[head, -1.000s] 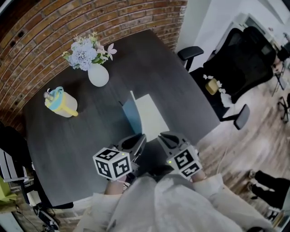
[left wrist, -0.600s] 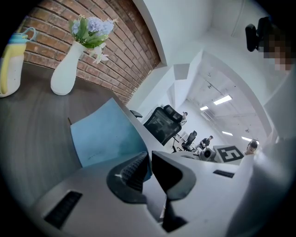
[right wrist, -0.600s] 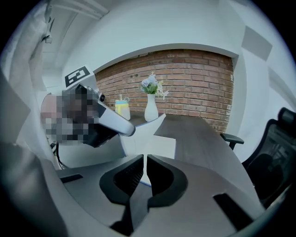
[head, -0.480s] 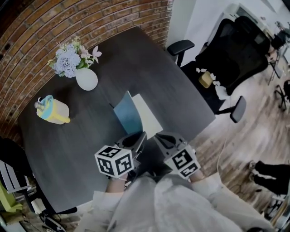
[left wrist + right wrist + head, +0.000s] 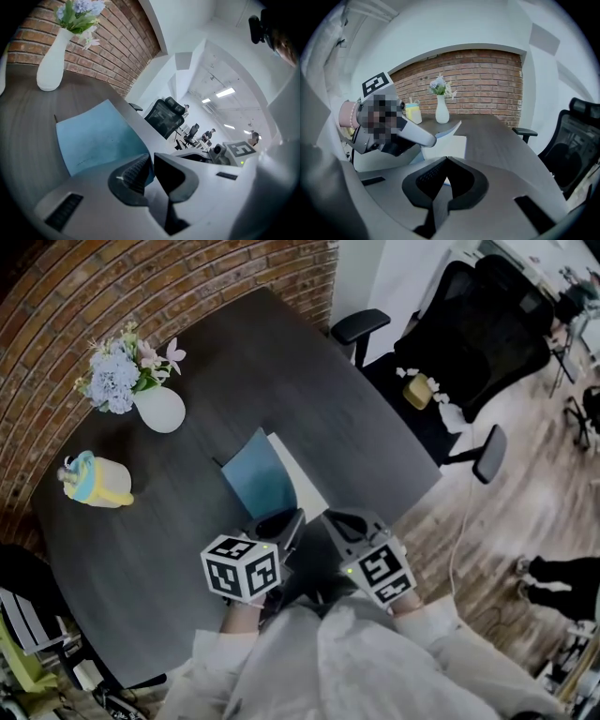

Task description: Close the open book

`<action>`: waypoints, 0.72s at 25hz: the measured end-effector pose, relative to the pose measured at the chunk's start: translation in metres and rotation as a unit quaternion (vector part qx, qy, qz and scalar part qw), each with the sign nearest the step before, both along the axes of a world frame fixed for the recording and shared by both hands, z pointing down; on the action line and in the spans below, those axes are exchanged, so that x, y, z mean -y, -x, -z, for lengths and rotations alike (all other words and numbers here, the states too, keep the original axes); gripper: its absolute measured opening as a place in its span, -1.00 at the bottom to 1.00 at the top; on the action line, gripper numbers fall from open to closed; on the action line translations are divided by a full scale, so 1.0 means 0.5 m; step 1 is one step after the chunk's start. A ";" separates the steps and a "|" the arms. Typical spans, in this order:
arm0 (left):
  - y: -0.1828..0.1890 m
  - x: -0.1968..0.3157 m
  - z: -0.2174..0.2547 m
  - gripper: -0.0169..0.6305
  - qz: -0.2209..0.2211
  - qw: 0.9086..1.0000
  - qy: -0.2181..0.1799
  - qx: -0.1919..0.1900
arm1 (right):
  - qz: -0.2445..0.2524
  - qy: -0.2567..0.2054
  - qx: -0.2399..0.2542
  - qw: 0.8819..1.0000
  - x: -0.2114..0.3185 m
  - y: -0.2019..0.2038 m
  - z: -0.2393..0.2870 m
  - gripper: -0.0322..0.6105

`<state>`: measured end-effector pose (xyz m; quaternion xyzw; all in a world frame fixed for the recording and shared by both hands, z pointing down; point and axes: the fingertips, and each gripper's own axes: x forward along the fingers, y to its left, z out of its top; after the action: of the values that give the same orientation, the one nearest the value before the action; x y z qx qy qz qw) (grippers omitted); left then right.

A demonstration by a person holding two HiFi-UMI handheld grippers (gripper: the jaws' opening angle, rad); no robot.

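**A:** Where is the book (image 5: pixel 277 480), and how does it lie?

**B:** Mid-table (image 5: pixel 169 554) and open. In the head view its long axis runs from 5 o'clock up to 11. The blue cover (image 5: pixel 251 474) stands tilted up on the 9 o'clock side, and the white page (image 5: pixel 306 489) lies flat toward 3.

**A:** And the grippers?

**B:** At the book's 6 o'clock, the left gripper (image 5: pixel 151 164) is clamped on the blue cover's near corner. Just beside it, the right gripper (image 5: pixel 446 161) has its jaws together, tips by the page's near edge.

**A:** What's farther out?

**B:** A white vase (image 5: pixel 159 411) of flowers at 10 o'clock and a yellow cup (image 5: pixel 96 486) at 9, both well apart. A black office chair (image 5: pixel 487 334) stands off the table at 2.
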<state>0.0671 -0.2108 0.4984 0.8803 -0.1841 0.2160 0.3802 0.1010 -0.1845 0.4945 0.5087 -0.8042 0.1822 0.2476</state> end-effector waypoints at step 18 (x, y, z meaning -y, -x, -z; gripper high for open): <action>-0.067 0.002 -0.082 -0.83 -0.069 0.995 -0.005 0.076 | -0.043 0.010 0.029 0.999 0.009 -0.052 -0.036 -0.88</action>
<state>0.1007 -0.2119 0.5394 0.8738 -0.1527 0.3071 0.3448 0.1269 -0.1890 0.5124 0.5347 -0.7866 0.2155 0.2211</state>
